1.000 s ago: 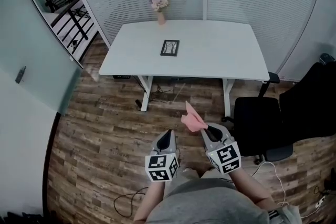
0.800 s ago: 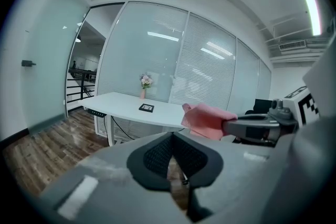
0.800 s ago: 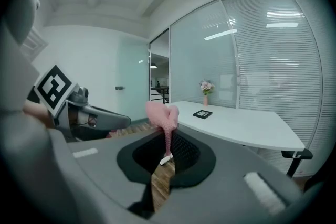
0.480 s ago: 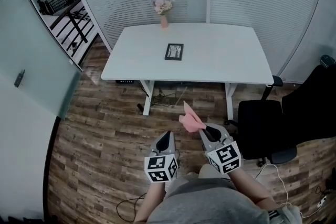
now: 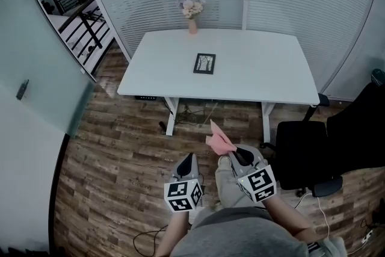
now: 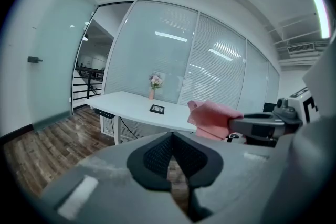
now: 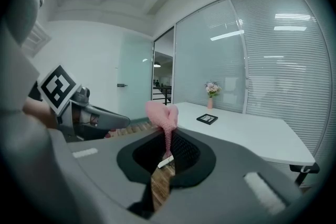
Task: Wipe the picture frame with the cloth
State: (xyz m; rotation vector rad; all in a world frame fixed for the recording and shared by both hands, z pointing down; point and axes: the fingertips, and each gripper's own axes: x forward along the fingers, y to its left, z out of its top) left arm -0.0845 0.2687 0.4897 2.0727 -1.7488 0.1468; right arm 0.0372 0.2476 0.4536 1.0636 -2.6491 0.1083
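Note:
A small black picture frame (image 5: 204,63) lies flat near the middle of a white table (image 5: 271,78); it also shows far off as the frame (image 6: 156,109) in the left gripper view and the frame (image 7: 207,119) in the right gripper view. My right gripper (image 5: 232,151) is shut on a pink cloth (image 5: 219,139), which sticks up from its jaws as the cloth (image 7: 163,118). My left gripper (image 5: 187,159) is shut and holds nothing. Both grippers hang over the wooden floor, well short of the table.
A pink vase with flowers (image 5: 192,11) stands at the table's far edge. A black office chair (image 5: 319,150) sits at the right, near the table's corner. Glass walls with blinds run behind the table. Cables (image 5: 150,235) lie on the wooden floor.
The table and frame have come slightly nearer and lower in the head view as the person walks forward. Both grippers keep their hold and relative position.

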